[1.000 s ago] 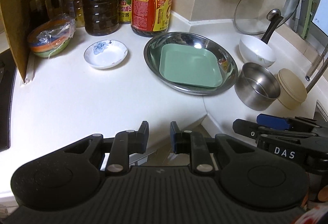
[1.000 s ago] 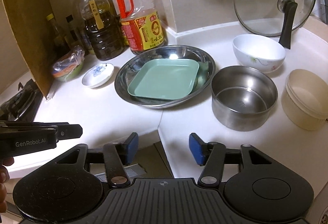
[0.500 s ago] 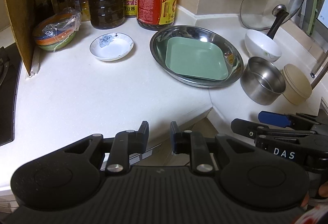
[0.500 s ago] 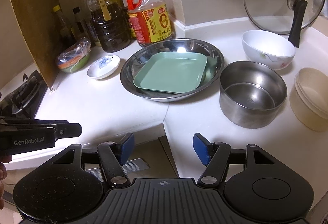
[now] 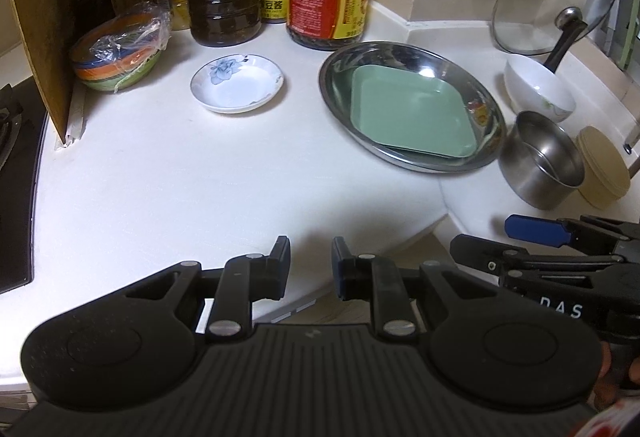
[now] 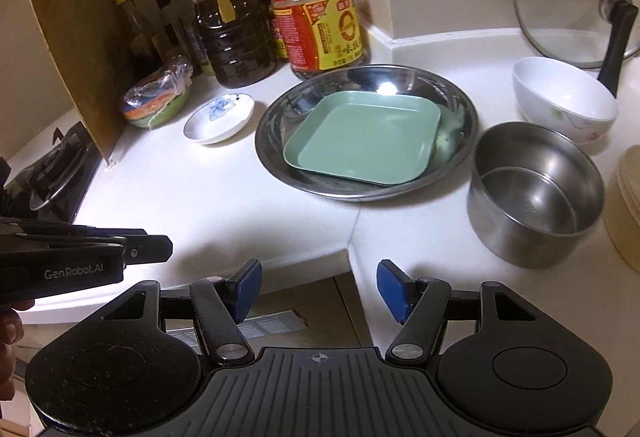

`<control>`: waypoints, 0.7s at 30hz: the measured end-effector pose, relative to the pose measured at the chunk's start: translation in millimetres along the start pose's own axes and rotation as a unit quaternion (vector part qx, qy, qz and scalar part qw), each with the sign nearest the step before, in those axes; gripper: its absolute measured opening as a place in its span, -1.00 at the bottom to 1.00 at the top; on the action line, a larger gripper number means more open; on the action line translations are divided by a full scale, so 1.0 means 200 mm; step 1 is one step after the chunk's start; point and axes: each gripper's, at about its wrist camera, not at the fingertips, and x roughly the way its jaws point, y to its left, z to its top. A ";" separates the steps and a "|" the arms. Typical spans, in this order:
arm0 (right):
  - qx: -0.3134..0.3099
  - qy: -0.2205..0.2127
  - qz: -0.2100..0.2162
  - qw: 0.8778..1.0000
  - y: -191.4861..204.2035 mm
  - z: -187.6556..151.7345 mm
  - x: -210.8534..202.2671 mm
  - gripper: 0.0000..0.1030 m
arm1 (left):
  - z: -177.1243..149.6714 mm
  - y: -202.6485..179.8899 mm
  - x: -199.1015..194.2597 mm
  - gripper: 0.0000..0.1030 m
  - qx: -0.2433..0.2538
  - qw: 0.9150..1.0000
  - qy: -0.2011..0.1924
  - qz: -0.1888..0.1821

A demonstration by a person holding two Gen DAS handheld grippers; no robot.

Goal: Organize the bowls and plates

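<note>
my left hand-held gripper (image 5: 311,263) hangs nearly closed and empty, my right hand-held gripper (image 6: 319,287) spread and empty, over the worktop (image 5: 168,173) edge, short of the green square plate (image 6: 362,137) in the steel basin (image 6: 460,105).

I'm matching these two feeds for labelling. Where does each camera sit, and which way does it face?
Left wrist: rides the left claw, angled down over the counter corner; its narrowly parted, empty jaws fill the foreground, and the right claw shows at lower right.
Right wrist: rides the right claw, facing the steel pot; jaws open, empty; the left claw and a hand show at left.
Shared: green plate in steel basin, floral saucer, white bowl.
</note>
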 end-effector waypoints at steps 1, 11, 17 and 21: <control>0.001 -0.001 0.005 1.000 0.01 0.01 0.01 0.24 | 0.01 0.01 0.01 -0.63 -0.001 1.000 0.000 0.002; -0.034 -0.019 0.047 0.998 0.12 0.13 0.13 0.23 | 0.13 0.24 0.06 -0.63 -0.037 0.998 -0.032 0.044; -0.055 -0.028 0.065 0.996 0.21 0.27 0.26 0.23 | 0.21 0.37 0.15 -0.63 -0.058 0.996 -0.041 0.060; -0.066 -0.036 0.067 0.995 0.26 0.36 0.36 0.05 | 0.28 0.44 0.20 -0.63 -0.066 0.995 -0.048 0.056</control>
